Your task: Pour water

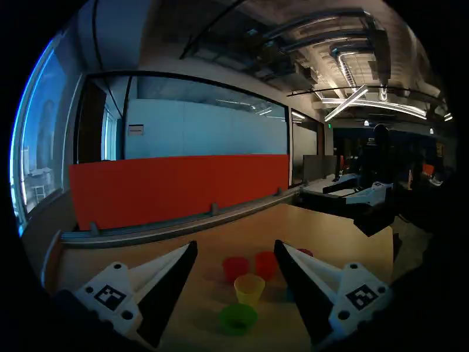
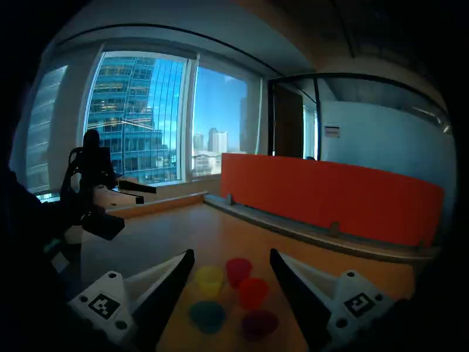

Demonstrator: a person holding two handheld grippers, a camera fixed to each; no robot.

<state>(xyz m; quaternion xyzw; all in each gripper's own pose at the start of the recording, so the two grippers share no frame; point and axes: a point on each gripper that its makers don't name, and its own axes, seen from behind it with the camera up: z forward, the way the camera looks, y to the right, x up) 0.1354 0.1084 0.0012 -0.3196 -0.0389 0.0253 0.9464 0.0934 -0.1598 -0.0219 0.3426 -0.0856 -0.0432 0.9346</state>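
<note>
The left gripper [image 1: 235, 243] was held low over the wooden worktop [image 1: 328, 229] with its fingers spread apart and nothing grasped. A yellow cup [image 1: 249, 288], a green cup [image 1: 237, 317] and two red cups [image 1: 234, 267] were seen standing close together on the worktop just ahead, framed between the fingers. The right gripper [image 2: 231, 252] was likewise held released and empty, pointed at the cluster of cups from another side, and an orange partition [image 1: 176, 185] was seen along the worktop's far edge.
</note>
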